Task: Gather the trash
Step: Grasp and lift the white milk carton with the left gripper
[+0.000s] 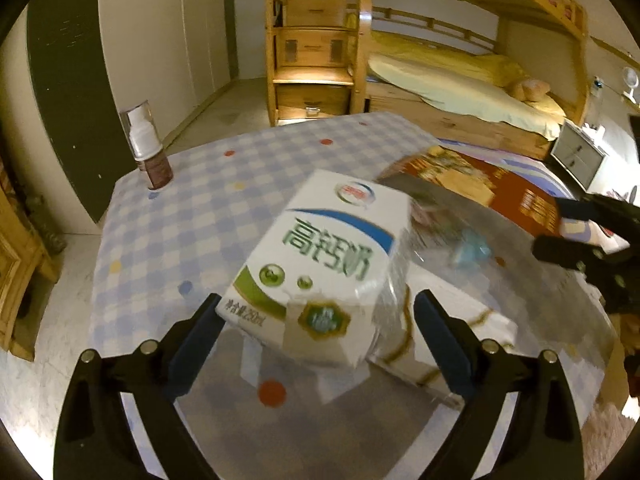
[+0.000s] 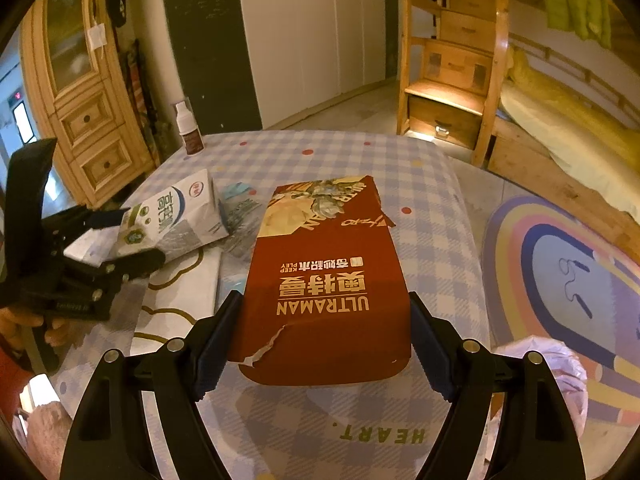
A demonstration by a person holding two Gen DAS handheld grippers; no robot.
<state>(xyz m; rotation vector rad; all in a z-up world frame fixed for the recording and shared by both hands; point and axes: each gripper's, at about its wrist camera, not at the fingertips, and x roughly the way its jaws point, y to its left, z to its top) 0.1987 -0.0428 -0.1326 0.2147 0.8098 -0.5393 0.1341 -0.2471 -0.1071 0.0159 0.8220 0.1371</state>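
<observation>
Left gripper (image 1: 318, 338) is gaping around the milk carton (image 1: 324, 264); only the right view is showing the right gripper (image 2: 324, 344) clamping the red box (image 2: 326, 288).

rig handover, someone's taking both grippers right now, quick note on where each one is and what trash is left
Left gripper: jaws wide open around the white milk carton, pads not pressing on it; nothing held.
Right gripper: jaws closed on the sides of the torn red Ultraman box, whose far end lies on the checked tablecloth.
Also on the table: crumpled clear plastic wrapper between carton and box, a flat white sheet with a gold outline under the carton, and an upright pump bottle at the far corner.
Done: no trash seen collected yet.
Left: carton, box, wrapper, perhaps the sheet. No bin is identifiable in either view.
</observation>
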